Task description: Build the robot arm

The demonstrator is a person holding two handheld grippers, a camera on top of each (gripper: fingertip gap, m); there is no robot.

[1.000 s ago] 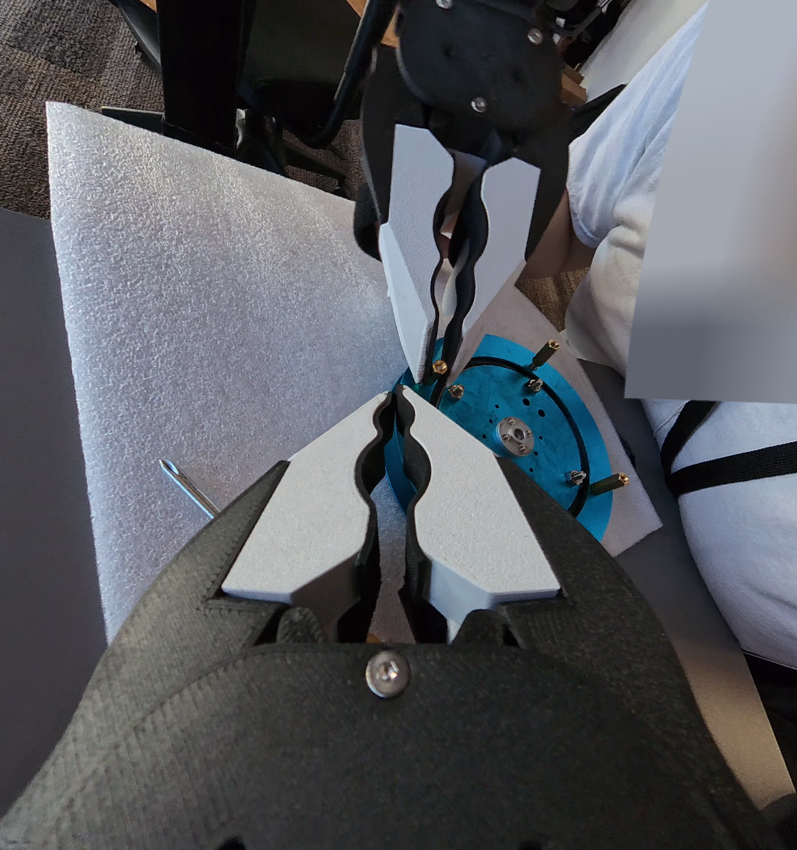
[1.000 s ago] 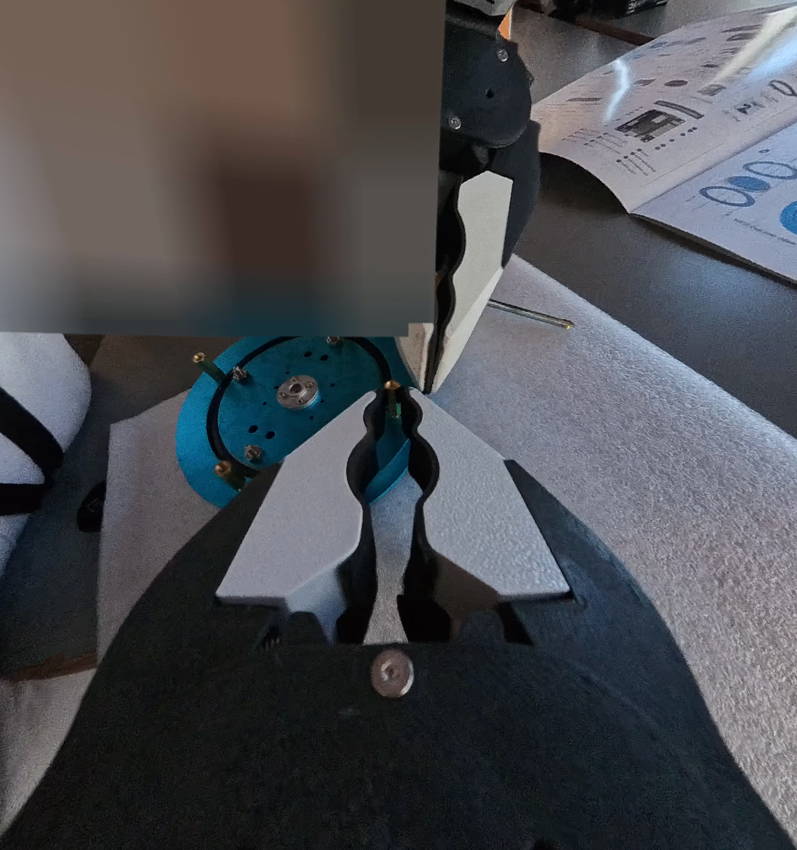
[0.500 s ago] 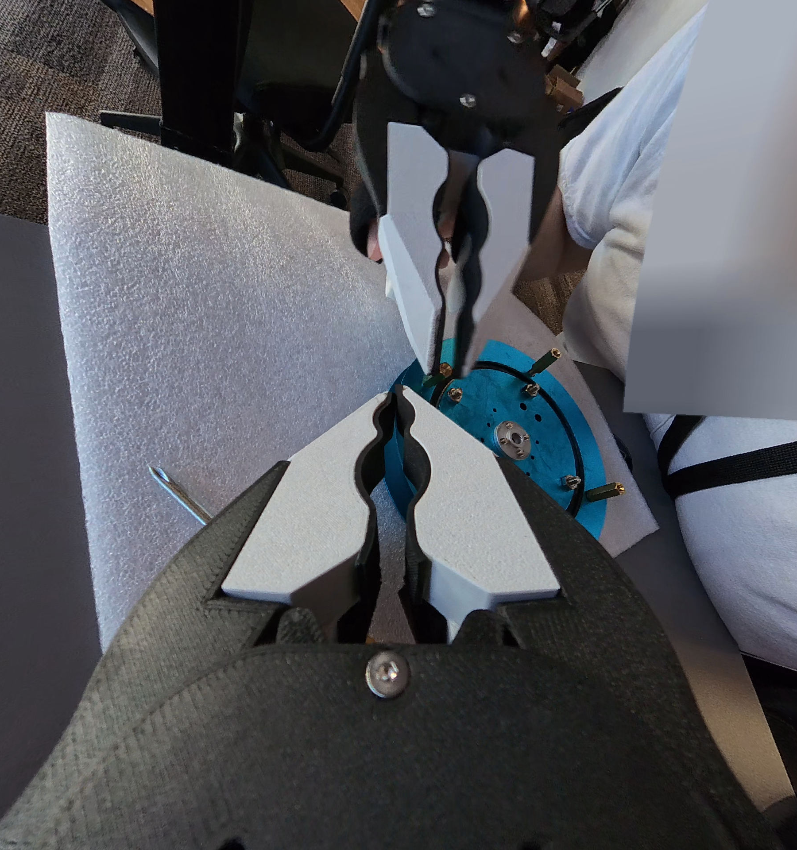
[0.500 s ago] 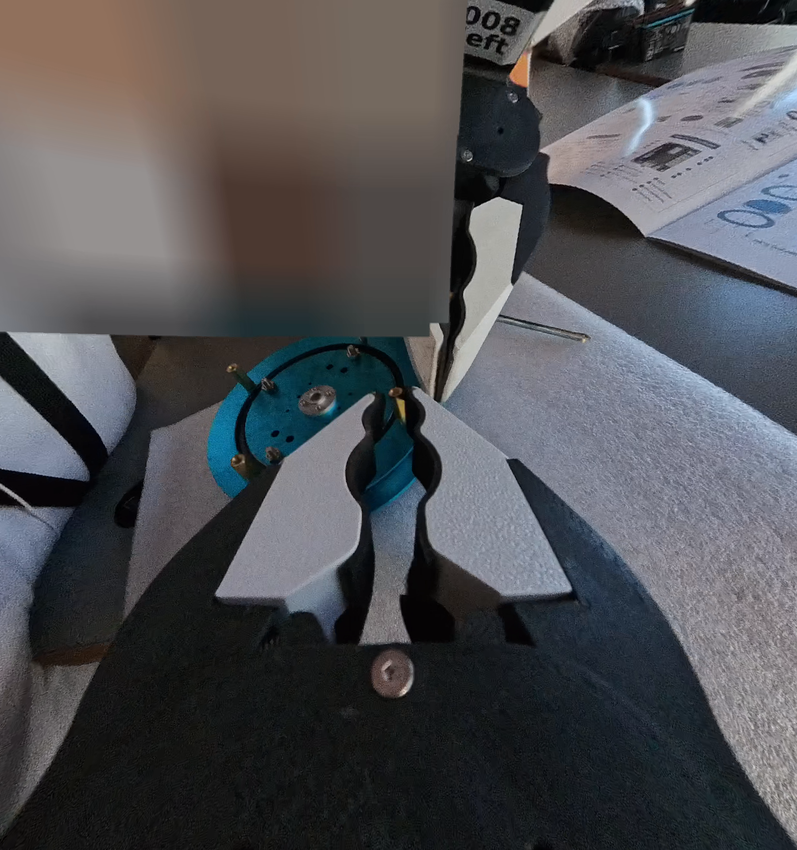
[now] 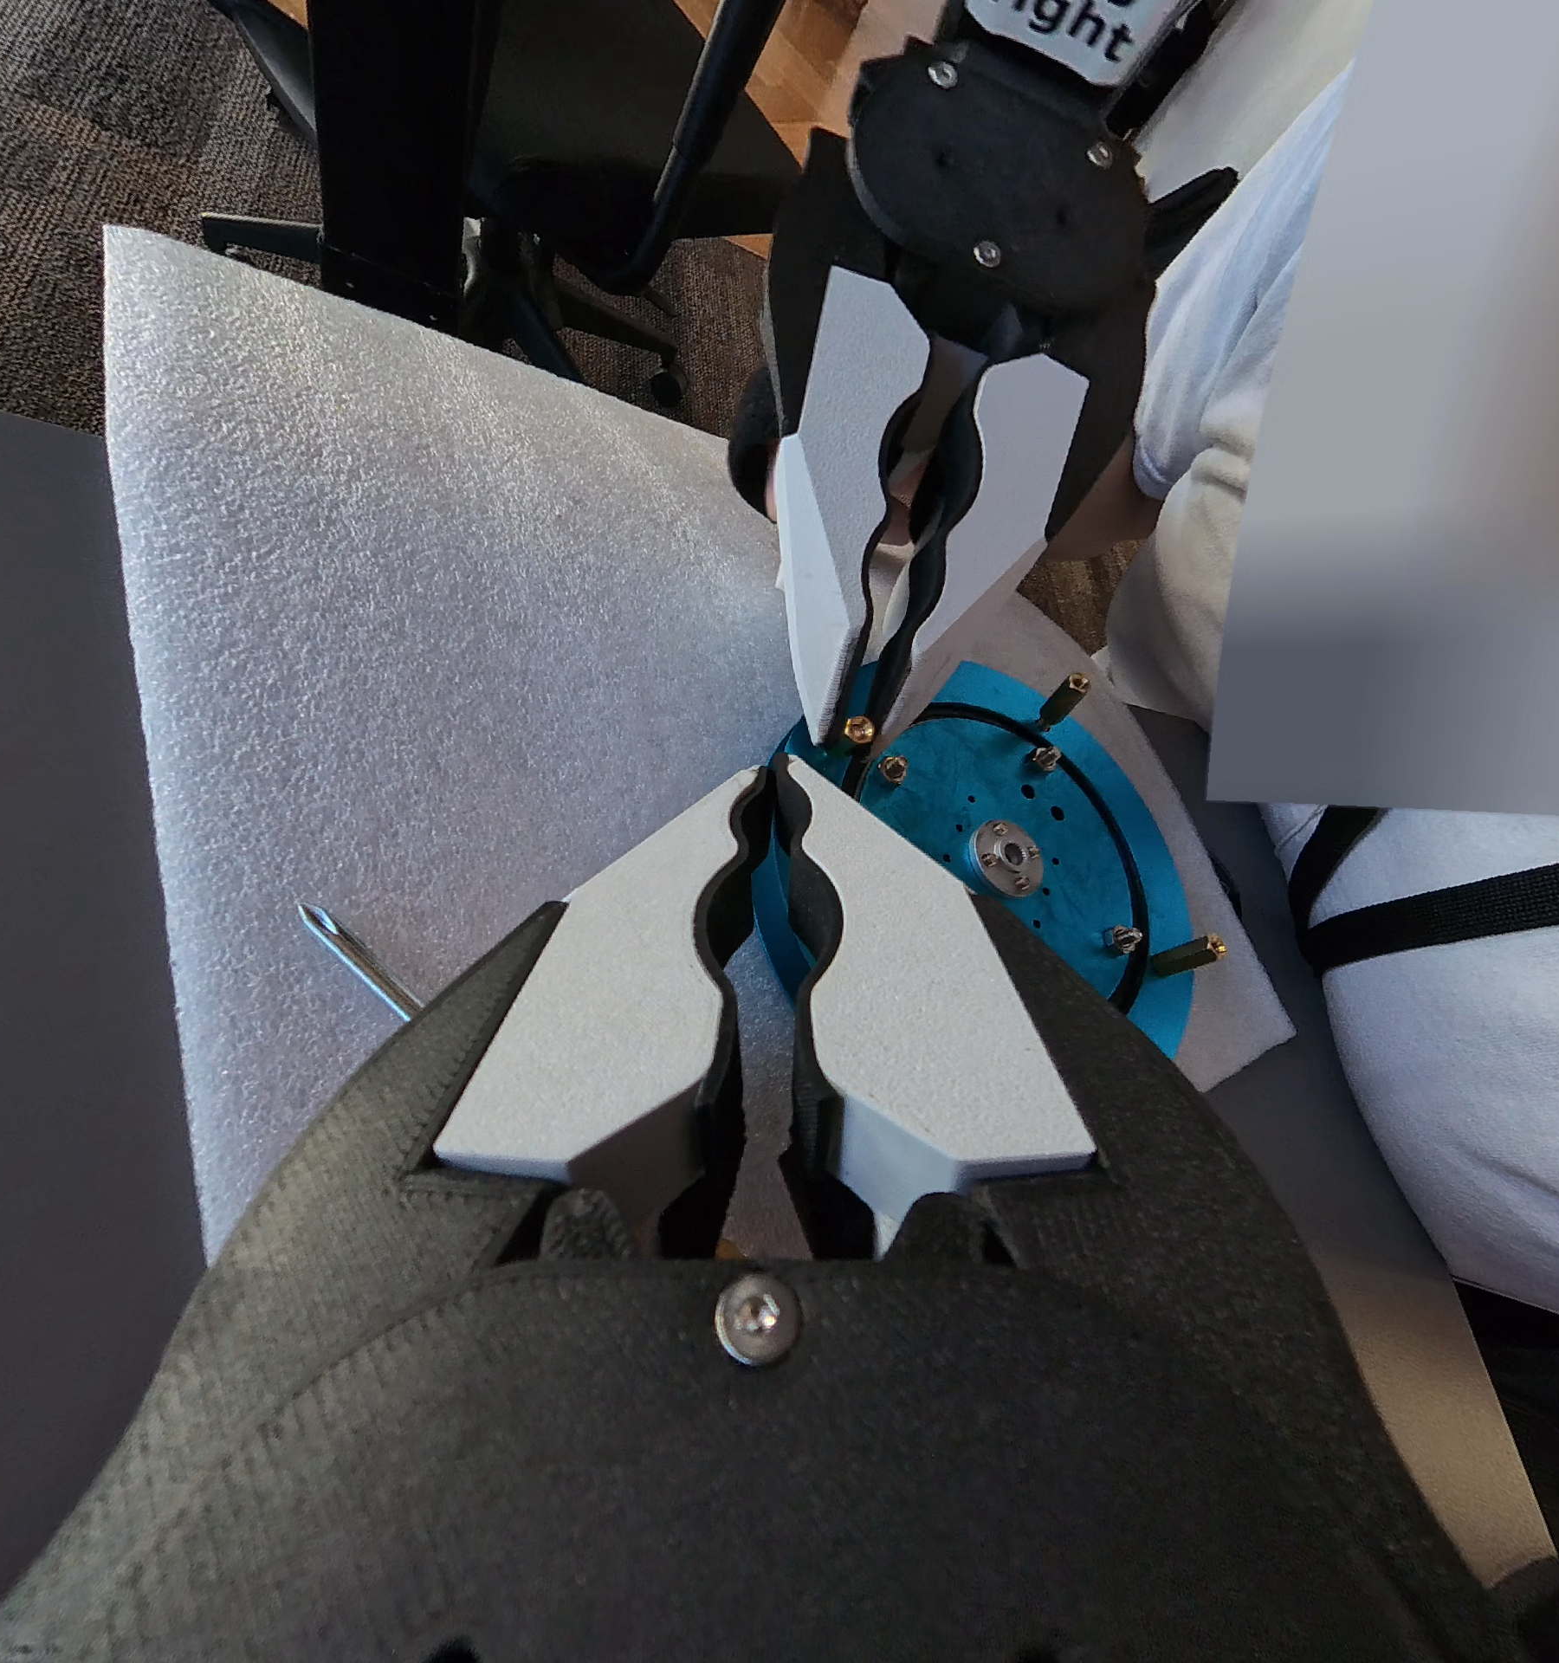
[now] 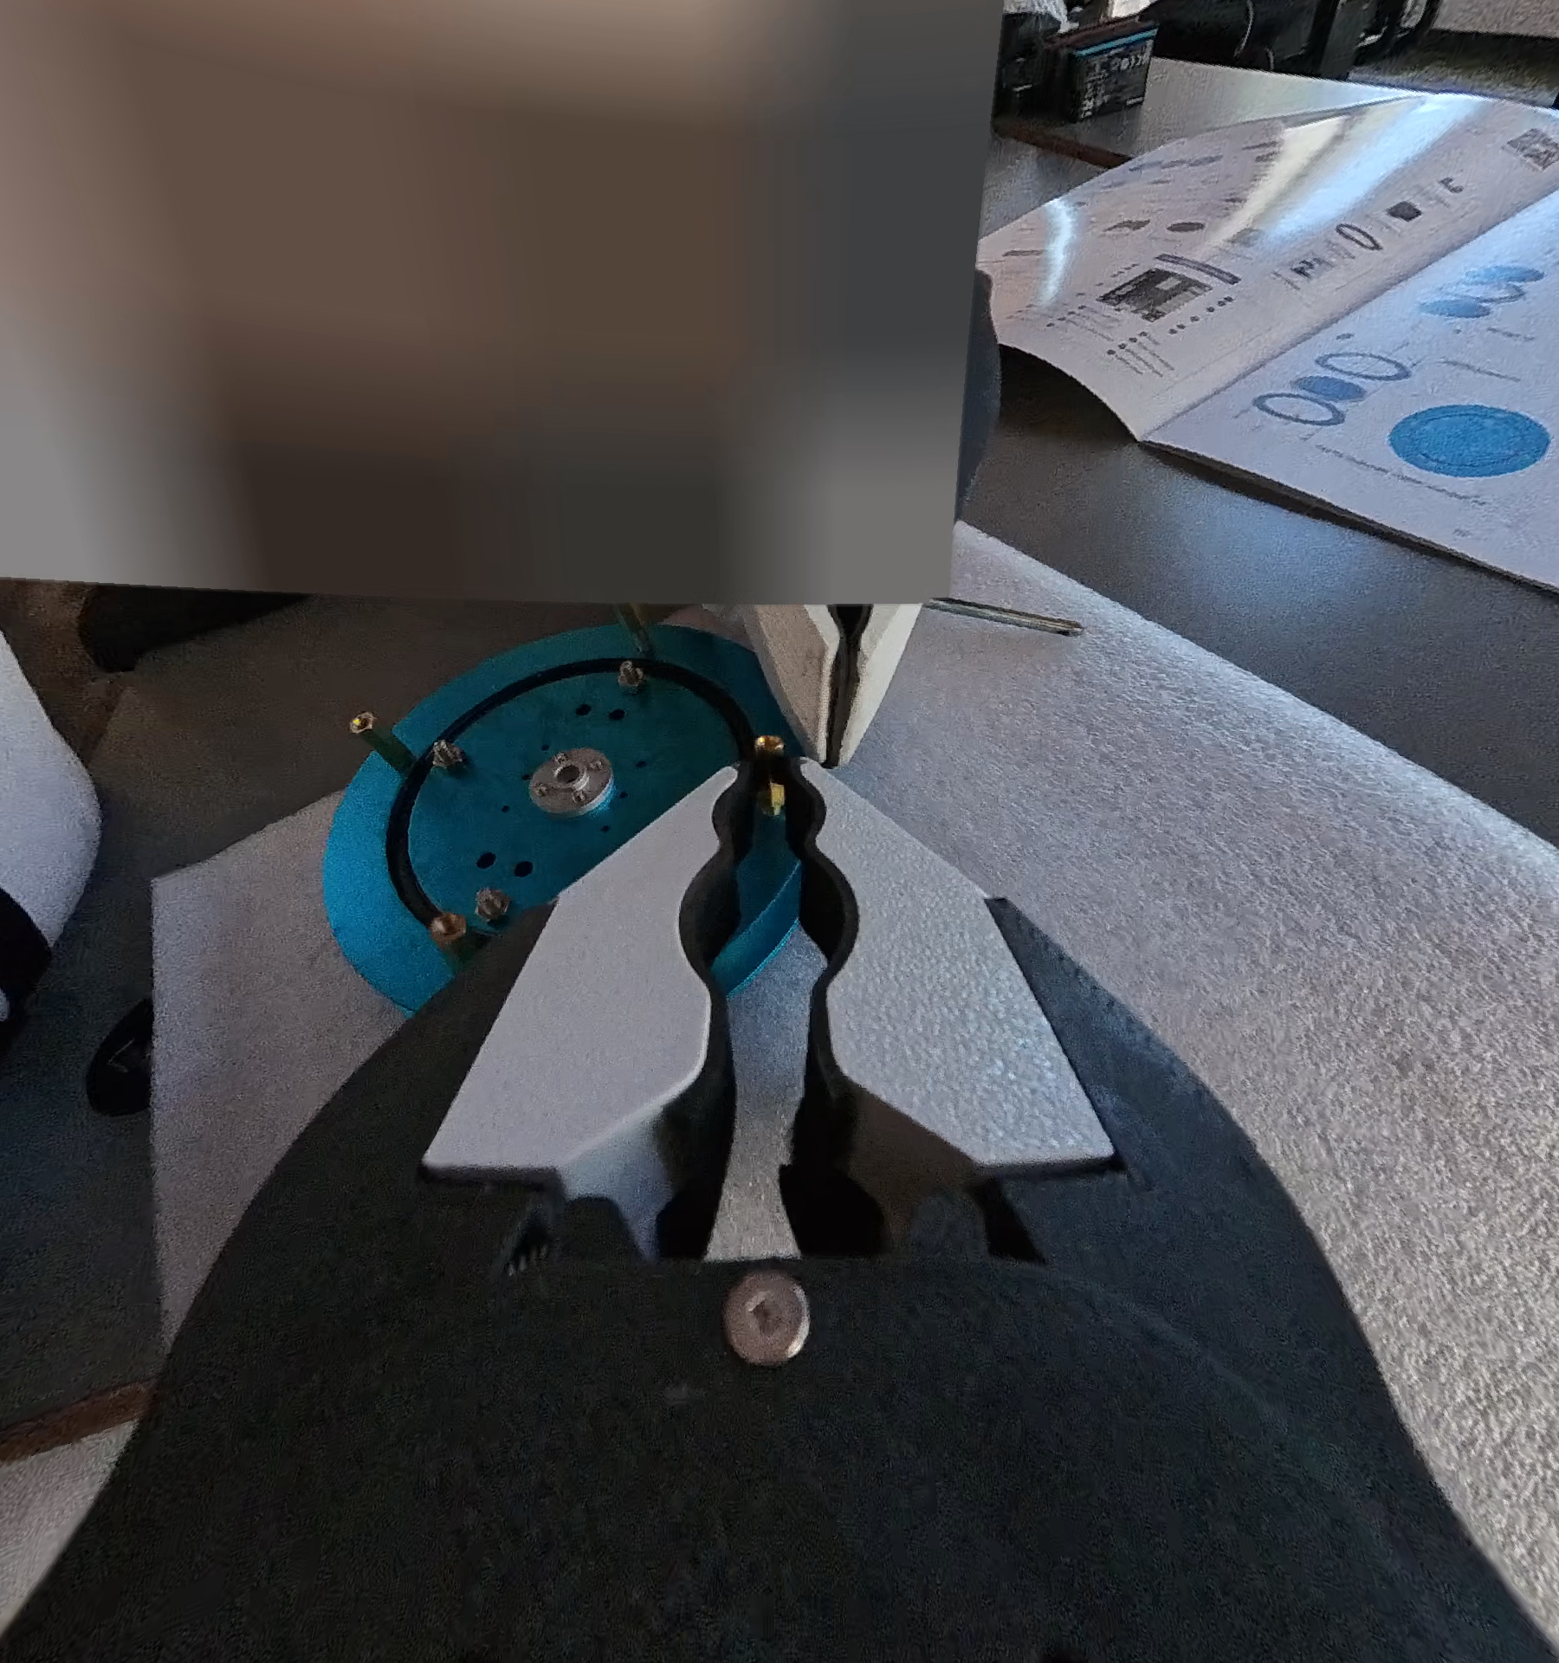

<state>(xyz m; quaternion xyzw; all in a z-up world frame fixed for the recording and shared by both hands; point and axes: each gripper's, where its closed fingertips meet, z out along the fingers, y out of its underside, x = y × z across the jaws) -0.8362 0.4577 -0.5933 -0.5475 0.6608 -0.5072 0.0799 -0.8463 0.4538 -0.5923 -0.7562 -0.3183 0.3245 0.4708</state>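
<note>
Since a second ago my right gripper (image 5: 857,720) has lifted slightly, tips nearly closed around a brass post (image 5: 859,729) on the blue disc (image 5: 965,810); grip uncertain. My left gripper (image 5: 774,776) pinches the disc's rim; slipping could tilt it off the foam sheet (image 5: 452,585).

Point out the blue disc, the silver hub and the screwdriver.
Blue disc (image 5: 956,814), left wrist view: its flat top face.
Silver hub (image 6: 571,781), right wrist view: its flange.
Screwdriver (image 5: 357,956), left wrist view: its metal shaft.

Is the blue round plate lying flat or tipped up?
Tipped up. The left claw pinches the blue plate by its rim, and one edge lifts off the white foam sheet.
</note>
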